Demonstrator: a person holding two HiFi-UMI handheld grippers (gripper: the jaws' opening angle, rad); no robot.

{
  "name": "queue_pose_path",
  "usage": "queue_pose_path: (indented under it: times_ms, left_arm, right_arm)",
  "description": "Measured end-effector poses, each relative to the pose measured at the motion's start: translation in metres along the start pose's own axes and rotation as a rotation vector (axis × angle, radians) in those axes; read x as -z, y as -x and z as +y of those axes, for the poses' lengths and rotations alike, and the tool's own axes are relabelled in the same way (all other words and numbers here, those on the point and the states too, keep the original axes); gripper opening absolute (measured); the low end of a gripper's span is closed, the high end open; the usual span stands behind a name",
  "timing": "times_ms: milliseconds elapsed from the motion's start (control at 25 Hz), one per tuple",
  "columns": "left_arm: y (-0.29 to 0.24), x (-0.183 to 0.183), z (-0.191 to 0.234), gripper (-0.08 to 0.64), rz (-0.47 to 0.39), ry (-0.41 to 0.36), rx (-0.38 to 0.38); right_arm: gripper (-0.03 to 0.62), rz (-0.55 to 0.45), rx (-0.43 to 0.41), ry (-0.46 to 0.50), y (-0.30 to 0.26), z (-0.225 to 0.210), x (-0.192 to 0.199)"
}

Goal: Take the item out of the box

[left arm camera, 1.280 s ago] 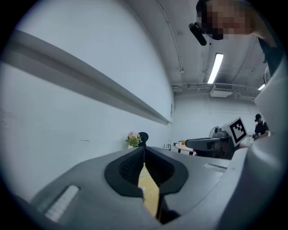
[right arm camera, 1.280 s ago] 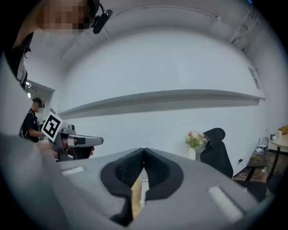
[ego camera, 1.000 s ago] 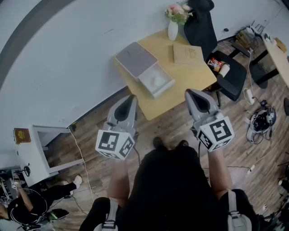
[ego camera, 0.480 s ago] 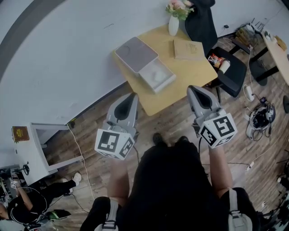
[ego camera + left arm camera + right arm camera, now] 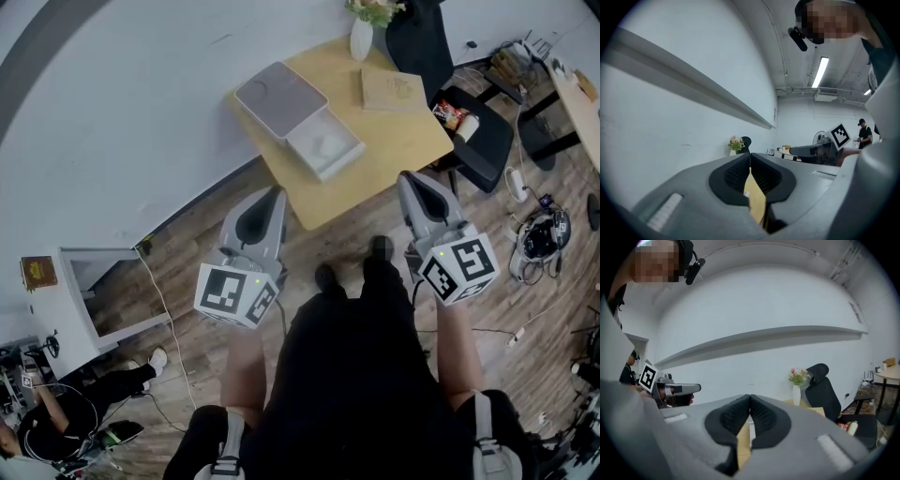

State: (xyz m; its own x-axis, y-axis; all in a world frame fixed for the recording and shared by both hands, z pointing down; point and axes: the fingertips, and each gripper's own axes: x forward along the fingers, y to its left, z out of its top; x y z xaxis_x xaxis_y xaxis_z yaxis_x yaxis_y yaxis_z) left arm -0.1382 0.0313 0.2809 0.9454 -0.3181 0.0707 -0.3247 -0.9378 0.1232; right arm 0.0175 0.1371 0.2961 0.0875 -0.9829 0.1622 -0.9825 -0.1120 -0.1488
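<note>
On the yellow wooden table [image 5: 394, 141] stands a box: a grey lid [image 5: 278, 97] and, in front of it, an open white tray [image 5: 345, 159] holding a pale item [image 5: 323, 142]. Both grippers hang over the wooden floor, short of the table's near edge. My left gripper [image 5: 273, 193] is shut and empty, with its pads together in the left gripper view [image 5: 750, 158]. My right gripper [image 5: 411, 177] is also shut with nothing between the pads [image 5: 750, 397]. Neither touches the box.
A white vase with flowers [image 5: 362, 37] and a flat brown packet [image 5: 392, 89] lie at the table's far side. A black office chair [image 5: 469, 131] stands to the right, cables [image 5: 539, 239] beyond it. A white cabinet [image 5: 70, 300] is at left, near a seated person [image 5: 56, 422].
The table has slid up and slightly left in the head view, and one foot has stepped forward. Both grippers sit a little lower in the frame, still shut.
</note>
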Motion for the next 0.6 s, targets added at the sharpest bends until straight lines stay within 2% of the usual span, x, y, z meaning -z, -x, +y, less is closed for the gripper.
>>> queue_pose_path:
  times_ms: [200, 600]
  left_arm:
    - [-0.008, 0.000, 0.003, 0.017, 0.004, -0.011, -0.018]
    - [-0.047, -0.008, 0.031, 0.017, 0.010, -0.011, -0.119]
  right_arm:
    - [0.003, 0.018, -0.022, -0.010, -0.013, -0.011, 0.001]
    - [0.003, 0.022, -0.113, -0.016, -0.073, -0.043, -0.013]
